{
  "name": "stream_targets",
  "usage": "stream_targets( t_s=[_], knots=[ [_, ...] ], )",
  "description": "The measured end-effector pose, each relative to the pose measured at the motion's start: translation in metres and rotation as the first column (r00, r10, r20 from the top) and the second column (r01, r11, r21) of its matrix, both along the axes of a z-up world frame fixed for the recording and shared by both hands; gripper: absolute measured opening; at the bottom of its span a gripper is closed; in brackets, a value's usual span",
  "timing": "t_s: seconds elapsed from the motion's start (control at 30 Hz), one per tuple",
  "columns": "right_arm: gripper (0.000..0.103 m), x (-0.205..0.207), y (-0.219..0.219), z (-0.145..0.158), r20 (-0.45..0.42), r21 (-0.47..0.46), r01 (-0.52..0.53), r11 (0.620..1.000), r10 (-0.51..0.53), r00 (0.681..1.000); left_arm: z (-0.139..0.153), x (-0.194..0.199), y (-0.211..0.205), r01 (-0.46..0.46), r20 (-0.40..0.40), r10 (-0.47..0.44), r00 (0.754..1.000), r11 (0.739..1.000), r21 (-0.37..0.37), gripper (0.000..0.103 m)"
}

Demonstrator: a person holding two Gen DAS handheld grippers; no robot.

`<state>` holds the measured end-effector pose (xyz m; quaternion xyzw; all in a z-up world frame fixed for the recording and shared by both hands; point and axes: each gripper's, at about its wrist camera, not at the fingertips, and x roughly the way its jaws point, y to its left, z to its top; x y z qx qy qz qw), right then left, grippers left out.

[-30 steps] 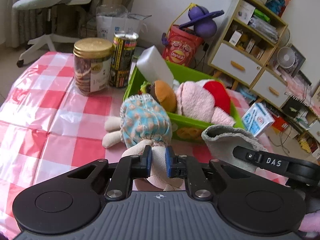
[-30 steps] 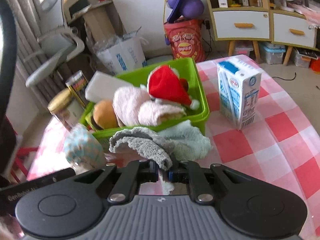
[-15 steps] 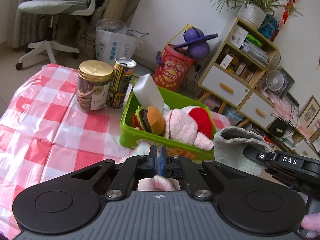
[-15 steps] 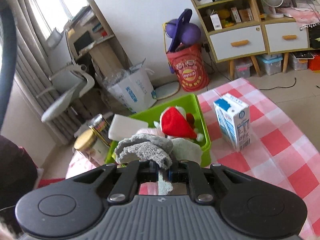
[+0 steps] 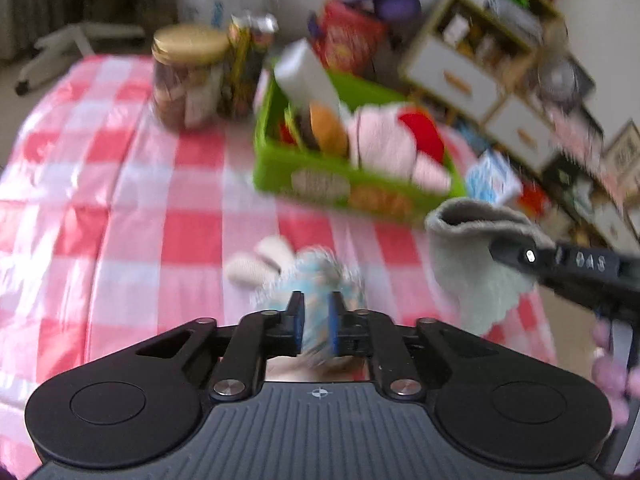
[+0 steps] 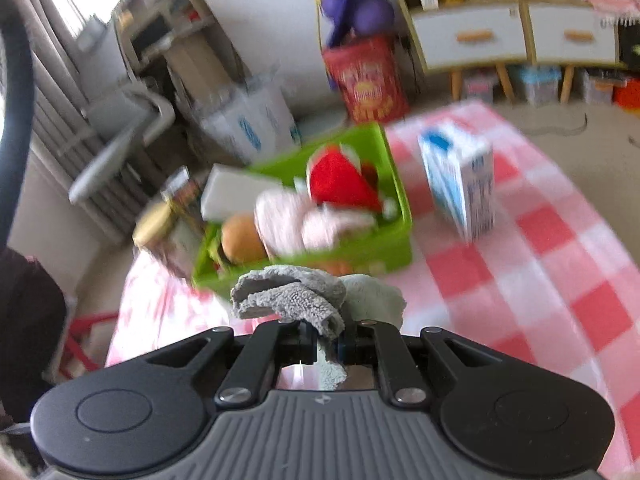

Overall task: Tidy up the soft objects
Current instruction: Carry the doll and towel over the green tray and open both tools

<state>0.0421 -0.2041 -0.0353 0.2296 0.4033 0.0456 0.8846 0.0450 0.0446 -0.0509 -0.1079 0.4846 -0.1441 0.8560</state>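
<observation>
A soft doll in a pale blue dress [image 5: 308, 276] sits blurred between the pads of my left gripper [image 5: 316, 320], cream feet pointing away over the checked cloth. The jaws are opening and stand slightly apart. My right gripper [image 6: 324, 340] is shut on a grey and pale green towel [image 6: 292, 300], which bunches over its fingertips; the towel [image 5: 472, 264] also shows at the right of the left wrist view. Beyond both stands a green basket [image 5: 280, 168] holding a burger plush [image 5: 326, 132], a pink plush, a red hat [image 6: 340, 180] and a white block [image 5: 304, 76].
A gold-lidded jar [image 5: 188, 80] and a tall can [image 5: 244, 68] stand left of the basket. A blue and white milk carton [image 6: 464, 184] stands to its right. Red-checked tablecloth [image 5: 120, 220] covers the table. Shelves, a chair and bags lie beyond.
The left gripper's pads, pressed together half a second ago, now stand apart. The doll has come into view ahead of them. Both views have swung and blurred; the right keeps its towel.
</observation>
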Motion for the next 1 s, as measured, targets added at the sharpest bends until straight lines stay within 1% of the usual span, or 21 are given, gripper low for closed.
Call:
stream_targets(
  t_s=[0.03,0.07,0.1,0.13,0.23,0.27,0.37,0.4,0.43,0.47,0.5,0.63,0.7,0.87,1.0],
  knots=[
    [0.000,0.000,0.000,-0.004,-0.023,0.006,-0.009,1.000,0.009,1.000,-0.004,-0.002,0.002,0.016,-0.018,-0.016,1.000,1.000,0.005,0.030],
    [0.000,0.000,0.001,-0.007,-0.037,0.007,-0.018,1.000,0.019,0.999,-0.008,-0.004,0.002,0.041,-0.036,-0.041,0.999,0.999,0.013,0.038],
    [0.000,-0.001,0.003,-0.009,-0.044,0.004,-0.029,1.000,0.029,0.999,-0.010,-0.006,0.002,0.060,-0.047,-0.059,0.997,0.998,0.022,0.053],
    [0.000,-0.003,0.005,-0.010,-0.047,-0.006,-0.041,0.999,0.041,0.998,-0.014,-0.008,0.001,0.083,-0.064,-0.081,0.995,0.996,0.040,0.059],
    [0.000,-0.006,0.009,-0.012,-0.055,-0.023,-0.068,0.997,0.067,0.996,-0.019,-0.013,-0.001,0.098,-0.087,-0.088,0.992,0.989,0.110,0.060],
    [0.000,-0.005,0.009,-0.014,-0.059,-0.021,-0.071,0.997,0.070,0.996,-0.021,-0.014,-0.002,0.102,-0.096,-0.089,0.991,0.986,0.132,0.062],
    [0.000,-0.005,0.011,-0.013,-0.074,-0.005,-0.075,0.997,0.075,0.994,-0.034,-0.016,-0.008,0.137,-0.129,-0.114,0.985,0.973,0.188,0.063],
    [0.000,-0.004,0.012,-0.013,-0.075,-0.001,-0.077,0.997,0.076,0.994,-0.038,-0.016,-0.009,0.148,-0.143,-0.121,0.982,0.968,0.202,0.061],
    [0.000,-0.005,0.013,-0.012,-0.075,-0.001,-0.079,0.997,0.079,0.994,-0.045,-0.016,-0.011,0.159,-0.159,-0.126,0.979,0.963,0.216,0.054],
    [0.000,-0.005,0.014,-0.012,-0.075,-0.002,-0.081,0.997,0.080,0.994,-0.050,-0.017,-0.012,0.163,-0.169,-0.125,0.978,0.959,0.232,0.050],
    [0.000,-0.005,0.014,-0.012,-0.075,-0.002,-0.082,0.997,0.082,0.994,-0.054,-0.017,-0.013,0.164,-0.173,-0.124,0.977,0.956,0.242,0.048],
    [0.000,-0.006,0.013,-0.012,-0.072,0.002,-0.080,0.997,0.079,0.994,-0.052,-0.017,-0.009,0.148,-0.149,-0.117,0.982,0.964,0.220,0.040],
    [0.000,-0.005,0.011,-0.010,-0.063,0.005,-0.079,0.997,0.080,0.995,-0.044,-0.016,-0.006,0.126,-0.121,-0.103,0.987,0.972,0.200,0.039],
    [0.000,-0.005,0.005,-0.002,-0.027,0.027,-0.060,0.998,0.061,0.998,-0.020,-0.014,0.003,0.076,-0.045,-0.071,0.996,0.990,0.122,0.039],
    [0.000,-0.002,-0.001,0.009,0.015,0.033,-0.034,0.999,0.033,0.999,0.001,-0.007,-0.003,0.050,0.024,-0.052,0.998,0.994,0.099,0.039]
  ],
)
